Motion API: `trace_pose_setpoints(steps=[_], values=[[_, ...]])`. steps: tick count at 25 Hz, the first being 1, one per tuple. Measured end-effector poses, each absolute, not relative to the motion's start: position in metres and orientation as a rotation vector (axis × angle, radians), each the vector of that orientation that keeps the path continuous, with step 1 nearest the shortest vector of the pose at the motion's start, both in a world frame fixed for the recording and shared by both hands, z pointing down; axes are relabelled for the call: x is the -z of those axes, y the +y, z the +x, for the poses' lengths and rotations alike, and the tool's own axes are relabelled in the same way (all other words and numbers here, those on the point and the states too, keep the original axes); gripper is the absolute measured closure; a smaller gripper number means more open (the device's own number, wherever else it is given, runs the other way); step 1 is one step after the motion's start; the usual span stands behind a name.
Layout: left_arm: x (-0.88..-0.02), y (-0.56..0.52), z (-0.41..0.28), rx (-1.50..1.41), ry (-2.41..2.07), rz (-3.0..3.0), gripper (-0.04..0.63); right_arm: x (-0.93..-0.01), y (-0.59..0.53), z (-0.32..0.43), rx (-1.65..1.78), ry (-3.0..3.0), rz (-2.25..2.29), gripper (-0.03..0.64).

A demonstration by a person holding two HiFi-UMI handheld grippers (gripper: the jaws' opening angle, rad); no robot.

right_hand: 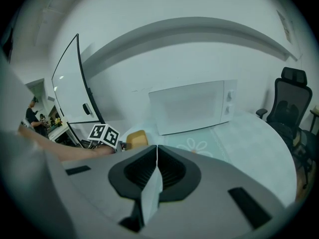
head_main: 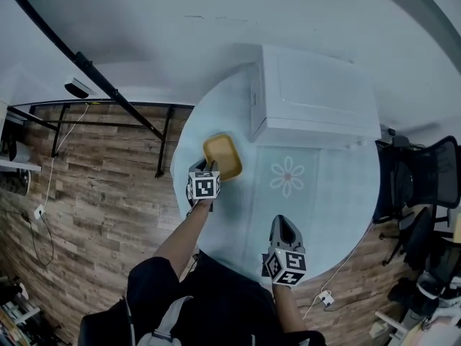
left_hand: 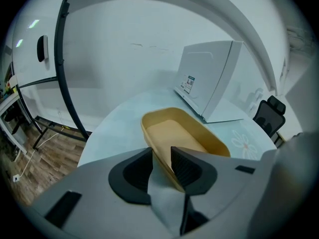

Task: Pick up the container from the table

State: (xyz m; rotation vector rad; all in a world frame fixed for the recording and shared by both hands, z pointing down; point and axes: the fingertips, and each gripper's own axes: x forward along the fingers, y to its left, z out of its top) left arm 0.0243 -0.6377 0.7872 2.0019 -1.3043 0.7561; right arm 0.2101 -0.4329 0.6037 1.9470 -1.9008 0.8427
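A shallow yellow container (head_main: 222, 156) lies on the round pale table (head_main: 331, 207), left of the flower print. My left gripper (head_main: 204, 166) is at its near end. In the left gripper view the container (left_hand: 182, 133) has its near wall between the jaws of the left gripper (left_hand: 160, 154): one pad is inside, the other outside, with a strip of table showing in the gap, so it is open. My right gripper (head_main: 284, 226) hovers over the table's near edge, shut and empty. In the right gripper view its jaws (right_hand: 156, 151) meet, and the container (right_hand: 137, 139) shows at the left.
A white microwave (head_main: 313, 96) stands at the back of the table, just right of the container. Black office chairs (head_main: 425, 175) stand at the right. A black metal frame (head_main: 108, 114) and wooden floor lie to the left.
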Motion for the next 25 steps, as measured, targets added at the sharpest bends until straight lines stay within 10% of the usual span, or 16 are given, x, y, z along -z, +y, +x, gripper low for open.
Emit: trace_pose_setpoints(steps=[25], values=[[-0.745,-0.609,0.030,-0.739,-1.202,2.143,0.568,-0.595,-0.408,0.203,-0.830,-1.938,1.959,0.592]])
